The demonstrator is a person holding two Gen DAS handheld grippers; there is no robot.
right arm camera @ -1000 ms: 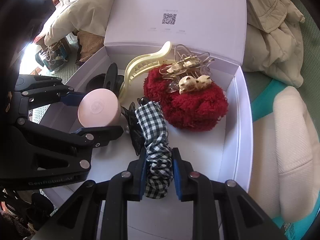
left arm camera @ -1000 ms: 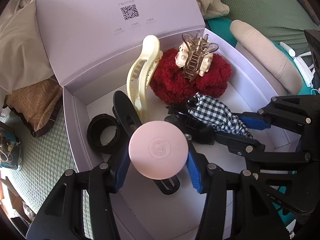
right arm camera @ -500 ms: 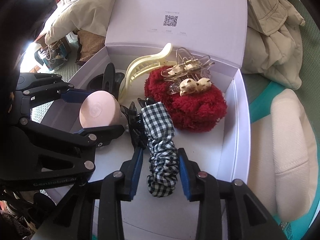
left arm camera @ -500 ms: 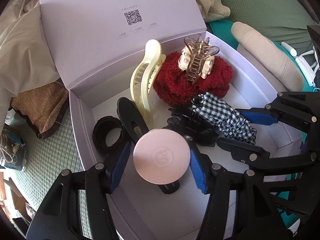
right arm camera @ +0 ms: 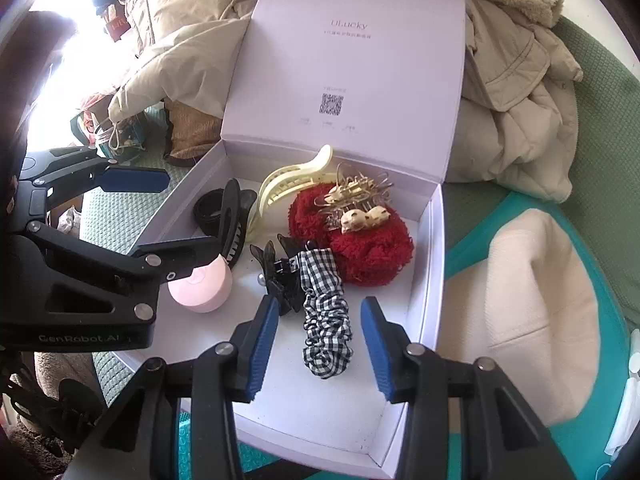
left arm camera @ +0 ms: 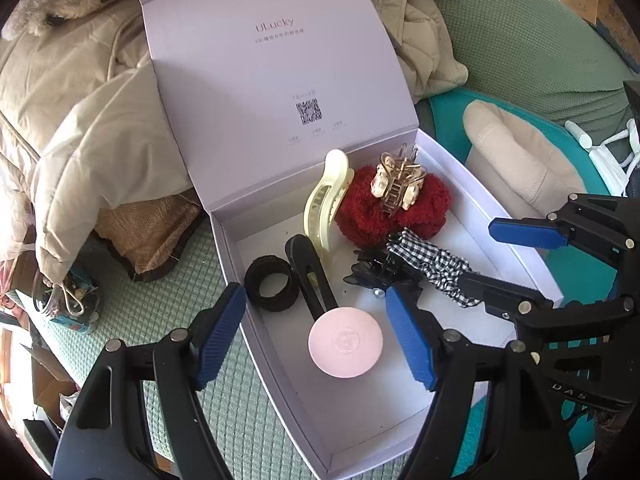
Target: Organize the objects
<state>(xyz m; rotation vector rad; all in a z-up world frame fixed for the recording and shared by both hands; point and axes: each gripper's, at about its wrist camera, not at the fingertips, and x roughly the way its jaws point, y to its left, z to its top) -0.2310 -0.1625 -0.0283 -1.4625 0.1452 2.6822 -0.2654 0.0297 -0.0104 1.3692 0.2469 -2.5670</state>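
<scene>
Left wrist view: left gripper [left arm camera: 316,340] gapes wide, empty; pink case [left arm camera: 345,343] rests inside box [left arm camera: 520,256]. Right gripper [right arm camera: 318,344], equally wide, straddles gingham scrunchie [right arm camera: 326,320] untouched, suggesting release.

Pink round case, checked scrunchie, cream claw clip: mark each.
pink round case [left arm camera: 345,342], left wrist view, centre of lid.
checked scrunchie [right arm camera: 325,320], right wrist view, middle of fabric.
cream claw clip [left arm camera: 324,204], left wrist view, curved spine.

Both wrist fisheyes look steeply down, close in, into the same open lavender box [left arm camera: 280,384] [right arm camera: 434,264], the left from its near-left corner, the right from the near-right side.
</scene>
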